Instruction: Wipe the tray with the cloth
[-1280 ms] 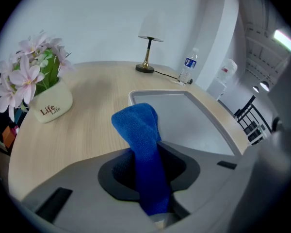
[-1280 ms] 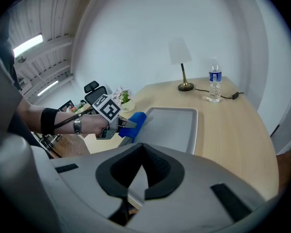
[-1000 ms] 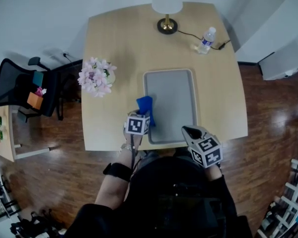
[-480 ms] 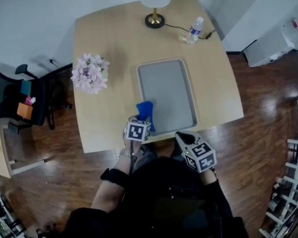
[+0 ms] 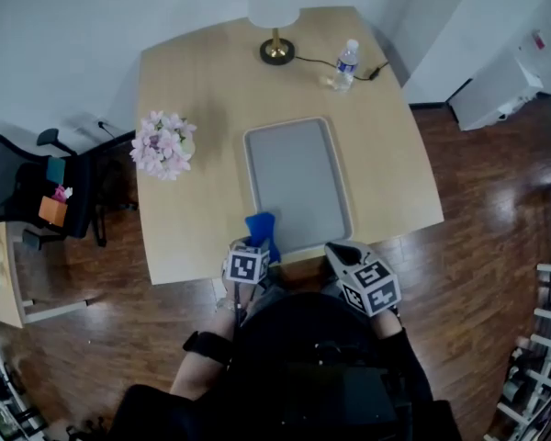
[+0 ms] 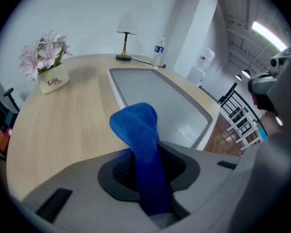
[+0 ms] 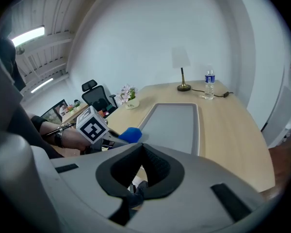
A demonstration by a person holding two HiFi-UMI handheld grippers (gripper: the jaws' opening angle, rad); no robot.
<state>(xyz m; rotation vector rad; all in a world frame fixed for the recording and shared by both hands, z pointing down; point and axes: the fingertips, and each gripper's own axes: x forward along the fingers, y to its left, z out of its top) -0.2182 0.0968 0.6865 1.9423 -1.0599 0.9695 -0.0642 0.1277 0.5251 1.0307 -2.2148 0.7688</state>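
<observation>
The grey tray [image 5: 297, 182] lies lengthwise on the wooden table [image 5: 193, 200]; in the left gripper view the tray [image 6: 160, 93] runs away ahead and to the right. My left gripper [image 5: 253, 246] is shut on a blue cloth [image 5: 260, 228], held in the air by the tray's near left corner. The cloth [image 6: 141, 140] stands up out of the left gripper [image 6: 146, 166] in a folded hump. My right gripper [image 5: 342, 251] hovers at the tray's near right corner, shut and holding nothing. The right gripper view shows the right gripper [image 7: 141, 171], the tray [image 7: 174, 123] and the cloth [image 7: 131, 134].
A pot of pink flowers [image 5: 163, 145] stands left of the tray. A lamp [image 5: 275, 44] with its cable and a water bottle [image 5: 346, 62] stand at the far edge. A black office chair [image 5: 37, 186] is on the left. The table's near edge [image 5: 257, 269] runs just under both grippers.
Both grippers have drawn back toward the table's near edge. The cloth went with the left gripper, from the tray's left rim to its near left corner.
</observation>
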